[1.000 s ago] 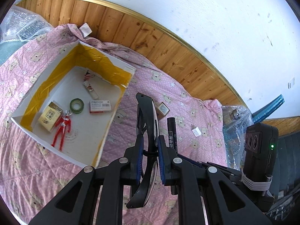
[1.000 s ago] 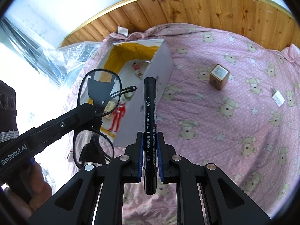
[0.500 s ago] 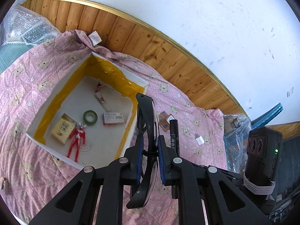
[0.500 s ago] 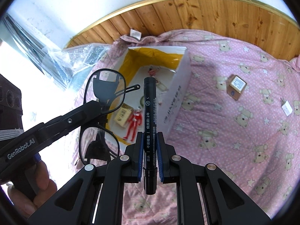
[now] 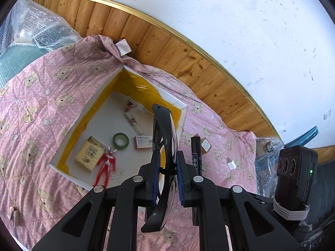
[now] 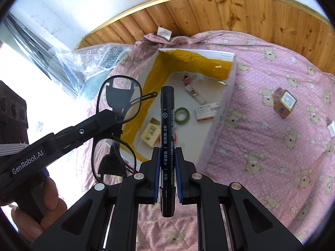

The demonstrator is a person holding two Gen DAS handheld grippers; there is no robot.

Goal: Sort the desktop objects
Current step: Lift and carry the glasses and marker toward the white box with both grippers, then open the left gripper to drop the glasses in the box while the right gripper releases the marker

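The glasses (image 5: 165, 146) were pinched edge-on in the closed left gripper (image 5: 166, 167), frame running up the middle of its view, and the marker (image 6: 167, 133) stood clamped lengthwise between the closed right gripper (image 6: 166, 175) fingers. The open box (image 5: 182, 108) lay ahead and below both, toward the centre-left of each view; the left gripper looked nearer it. A small carton (image 6: 285, 103) remained on the pink quilt (image 6: 272, 156), right of the box.
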